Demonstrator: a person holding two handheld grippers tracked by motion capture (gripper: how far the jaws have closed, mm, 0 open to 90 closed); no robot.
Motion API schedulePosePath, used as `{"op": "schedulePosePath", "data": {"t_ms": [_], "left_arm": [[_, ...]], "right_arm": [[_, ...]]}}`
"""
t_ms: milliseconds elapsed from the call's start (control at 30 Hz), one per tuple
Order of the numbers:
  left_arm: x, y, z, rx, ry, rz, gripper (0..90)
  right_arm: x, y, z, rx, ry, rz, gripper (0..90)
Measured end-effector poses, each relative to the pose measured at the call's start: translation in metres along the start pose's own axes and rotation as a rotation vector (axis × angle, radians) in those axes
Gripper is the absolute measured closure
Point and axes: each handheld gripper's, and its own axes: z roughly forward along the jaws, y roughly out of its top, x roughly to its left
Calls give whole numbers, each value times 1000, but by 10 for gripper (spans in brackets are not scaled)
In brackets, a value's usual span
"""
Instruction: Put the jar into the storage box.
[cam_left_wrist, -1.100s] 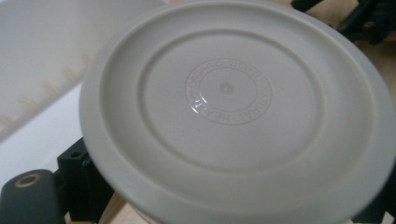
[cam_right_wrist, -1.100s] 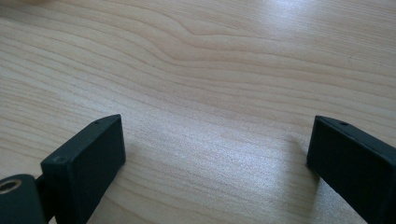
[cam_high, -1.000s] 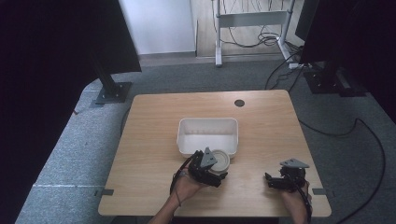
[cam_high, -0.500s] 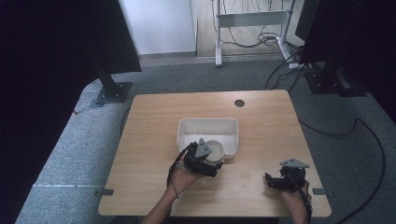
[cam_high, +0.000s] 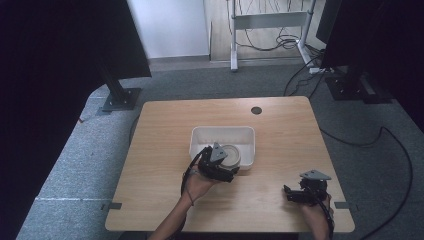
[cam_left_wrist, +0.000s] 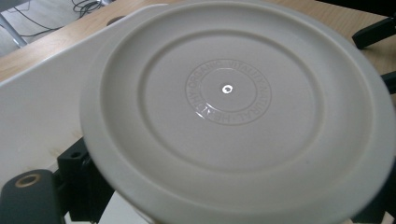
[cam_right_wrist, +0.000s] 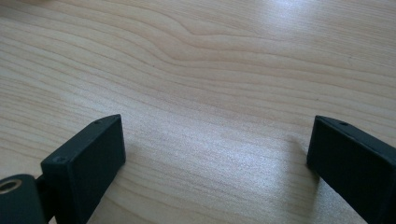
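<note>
Left gripper (cam_high: 226, 167) clamped on a round cream plastic lid (cam_left_wrist: 233, 107) — held at the near edge of the white rectangular plastic tub (cam_high: 200, 137). Right gripper (cam_high: 295, 194) jaws wide apart — low over the wooden table (cam_right_wrist: 210, 70).

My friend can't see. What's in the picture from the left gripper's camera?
A round cream plate, held close to the camera, with tiny raised letters ringing its middle. Behind it sits a white tub on the wooden table.

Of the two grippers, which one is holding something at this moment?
The left gripper, at the white tub's near edge, holds a round white plate. The right gripper rests on the bare wooden table, jaws wide apart.
</note>
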Motion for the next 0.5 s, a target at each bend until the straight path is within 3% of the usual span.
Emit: {"op": "schedulePosePath", "data": {"t_ms": [500], "left_arm": [[16,6,14,-1,29,-30,101]], "right_arm": [[0,0,0,0,1,0,39]]}}
